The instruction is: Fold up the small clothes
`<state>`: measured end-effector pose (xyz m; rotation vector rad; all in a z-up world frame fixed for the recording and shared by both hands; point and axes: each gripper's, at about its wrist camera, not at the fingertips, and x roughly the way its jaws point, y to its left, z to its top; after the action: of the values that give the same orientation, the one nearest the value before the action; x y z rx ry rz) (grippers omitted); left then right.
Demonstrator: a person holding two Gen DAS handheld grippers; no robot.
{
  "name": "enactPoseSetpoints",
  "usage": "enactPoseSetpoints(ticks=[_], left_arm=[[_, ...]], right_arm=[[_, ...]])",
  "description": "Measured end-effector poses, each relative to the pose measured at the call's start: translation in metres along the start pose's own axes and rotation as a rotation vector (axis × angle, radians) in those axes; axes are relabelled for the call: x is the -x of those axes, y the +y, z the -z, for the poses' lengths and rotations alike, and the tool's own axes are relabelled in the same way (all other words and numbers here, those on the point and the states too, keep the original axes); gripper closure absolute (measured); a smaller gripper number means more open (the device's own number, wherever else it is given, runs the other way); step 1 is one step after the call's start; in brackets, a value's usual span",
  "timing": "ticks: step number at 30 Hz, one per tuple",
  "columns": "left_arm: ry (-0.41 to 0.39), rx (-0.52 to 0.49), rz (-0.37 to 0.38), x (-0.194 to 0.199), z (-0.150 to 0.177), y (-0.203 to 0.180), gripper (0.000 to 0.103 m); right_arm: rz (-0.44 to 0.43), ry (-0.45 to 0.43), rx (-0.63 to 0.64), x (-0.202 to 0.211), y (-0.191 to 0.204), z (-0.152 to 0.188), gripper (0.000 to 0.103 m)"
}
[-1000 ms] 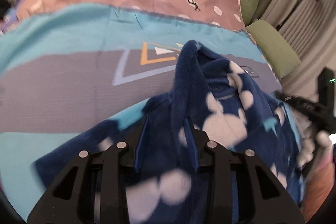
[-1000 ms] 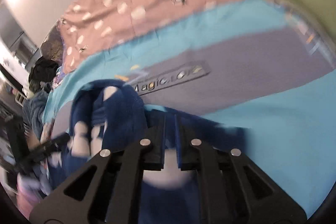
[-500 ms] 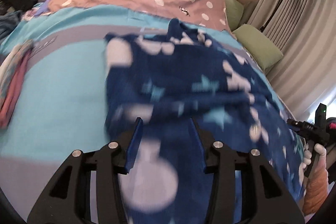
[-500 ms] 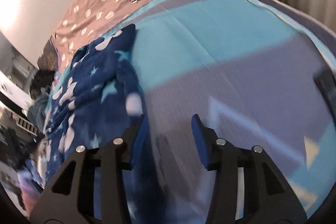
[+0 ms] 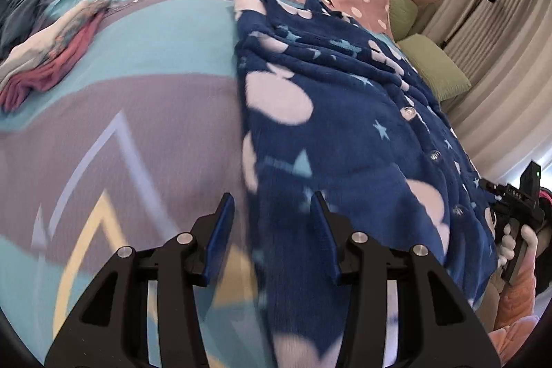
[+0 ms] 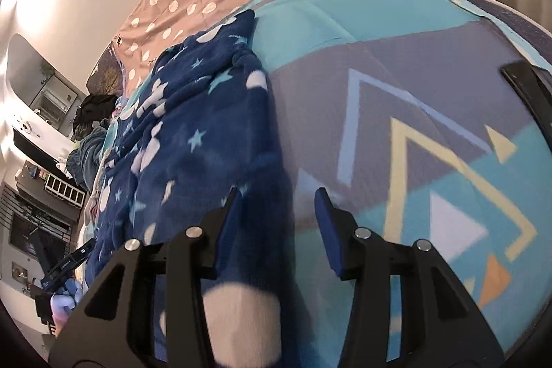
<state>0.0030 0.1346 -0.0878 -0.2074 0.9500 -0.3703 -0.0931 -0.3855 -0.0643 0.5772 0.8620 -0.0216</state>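
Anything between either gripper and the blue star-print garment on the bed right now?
Nothing visible. The blue star-print garment lies spread directly ahead of the left gripper and right gripper, its near edges between their open jaws.

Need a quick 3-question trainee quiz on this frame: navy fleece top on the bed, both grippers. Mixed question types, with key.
1. True or false: the left gripper is clamped on the navy fleece top.
2. Which lies to the far left of the top in the left wrist view?
A. a laptop
B. a pink and white garment
C. a shoe box
3. Fill in: the top lies spread out with its row of ____ facing up.

Key
1. False: its jaws stand apart and the pads do not press the cloth; the right gripper is open too.
2. B
3. Buttons
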Motion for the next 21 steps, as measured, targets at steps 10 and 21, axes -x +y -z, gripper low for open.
enactPoseSetpoints(ticks=[10, 21], left_arm=[[-0.052, -0.131, 0.048, 0.037, 0.027, -0.052, 0.051], [-0.004, -0.251, 0.159, 0.033, 0.063, -0.095, 0.049]], right_arm=[[-0.423, 0.123, 0.342, 0.024, 0.123, 0.068, 0.061], [-0.447, 0.336, 0.422, -0.017, 0.169, 0.11, 0.057]])
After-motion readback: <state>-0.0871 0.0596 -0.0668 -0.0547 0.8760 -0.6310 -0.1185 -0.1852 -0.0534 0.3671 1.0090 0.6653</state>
